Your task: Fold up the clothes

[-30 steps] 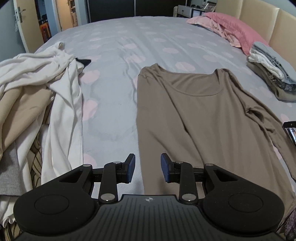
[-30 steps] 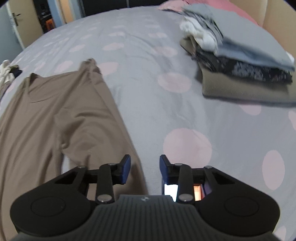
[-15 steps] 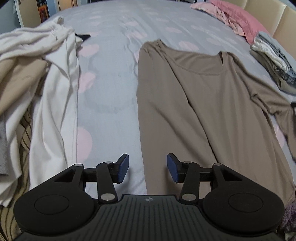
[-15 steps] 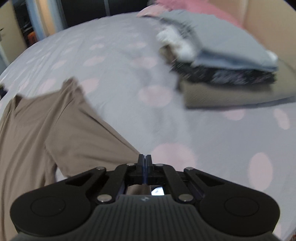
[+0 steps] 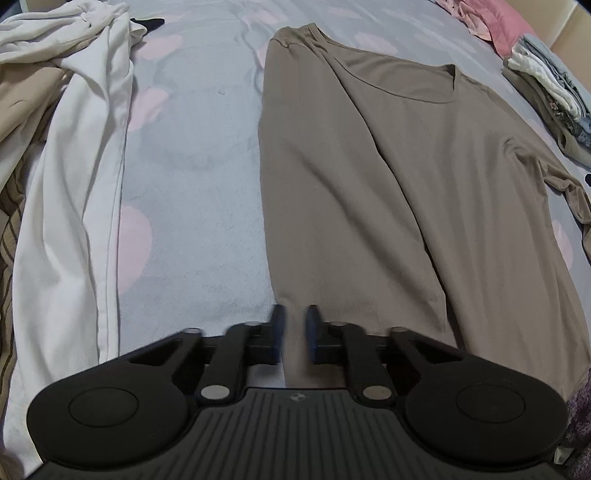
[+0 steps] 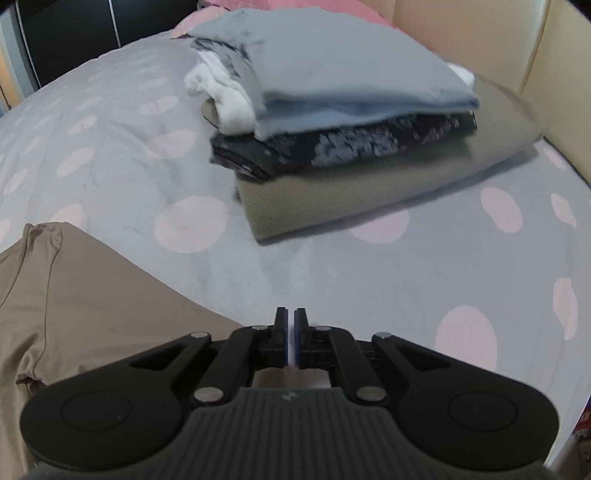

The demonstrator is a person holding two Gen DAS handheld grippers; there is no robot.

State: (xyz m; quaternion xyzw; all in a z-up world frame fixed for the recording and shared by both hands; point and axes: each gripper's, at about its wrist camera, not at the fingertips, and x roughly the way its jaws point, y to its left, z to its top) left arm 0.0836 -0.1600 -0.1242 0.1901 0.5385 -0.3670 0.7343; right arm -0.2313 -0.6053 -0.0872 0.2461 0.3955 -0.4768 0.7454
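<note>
A tan long-sleeved shirt (image 5: 388, 166) lies flat on the spotted grey bedsheet (image 5: 192, 147), neckline away from me. My left gripper (image 5: 295, 314) points down at the shirt's near left hem corner. Its blurred jaws are closing, a narrow gap still showing with the hem cloth between them. In the right wrist view the shirt's sleeve (image 6: 92, 295) stretches across the sheet and runs in under my right gripper (image 6: 291, 314). Those jaws stand almost together, easing open a sliver, with the cuff end mostly hidden under the fingers.
A folded stack (image 6: 332, 122) of grey, white, dark patterned and olive clothes sits ahead of the right gripper, near the beige headboard (image 6: 517, 55). A heap of white and beige unfolded clothes (image 5: 74, 147) lies left of the shirt. A pink pillow (image 5: 495, 18) is at the far right.
The left gripper sank to the shirt's hem corner and its jaws narrowed from wide apart. The right gripper shut near the sleeve end, then moved right toward the stack, with the sleeve stretching after it.
</note>
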